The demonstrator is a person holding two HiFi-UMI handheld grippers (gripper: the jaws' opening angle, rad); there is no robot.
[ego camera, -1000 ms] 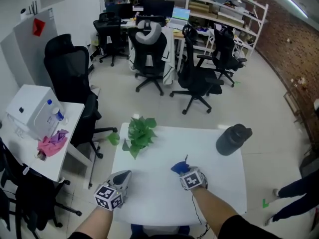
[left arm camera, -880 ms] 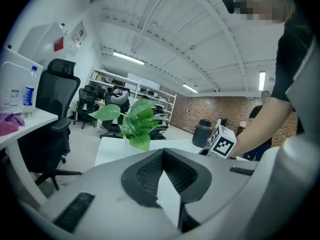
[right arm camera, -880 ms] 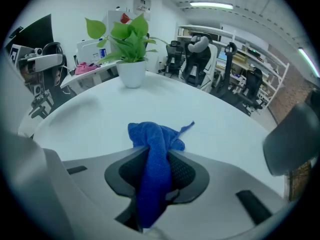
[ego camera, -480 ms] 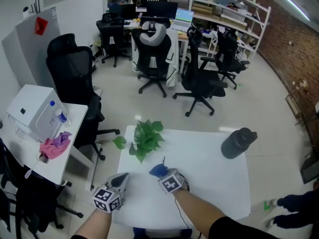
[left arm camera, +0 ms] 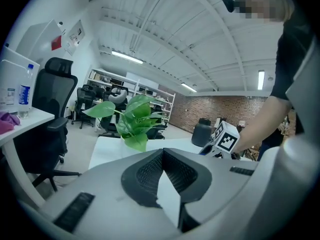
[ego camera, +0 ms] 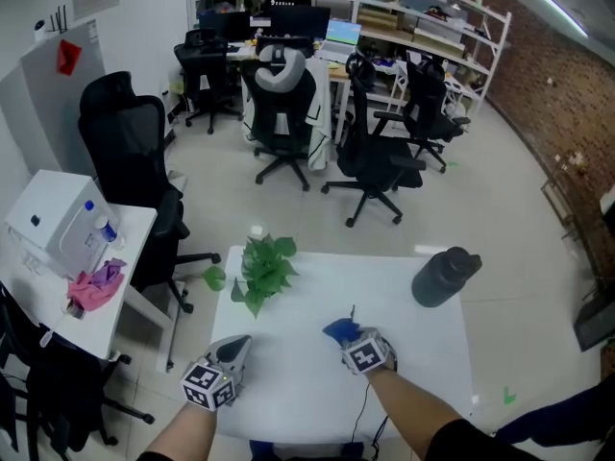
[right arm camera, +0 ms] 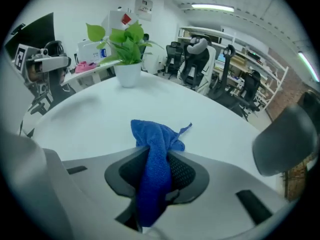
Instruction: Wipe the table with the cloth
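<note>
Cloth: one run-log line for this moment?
right gripper: jaws shut on blue cloth, cloth on table | left gripper: jaws shut, empty, near left edge | plant, dark bottle: far side, apart from cloth

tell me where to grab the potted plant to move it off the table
Take the white pot, not the leaves of the potted plant. They spread over it, so a grip from above is blocked; come in low from the side with jaws across its round wall. The left gripper is probably best: it's empty, while the right gripper is shut on the blue cloth.
</note>
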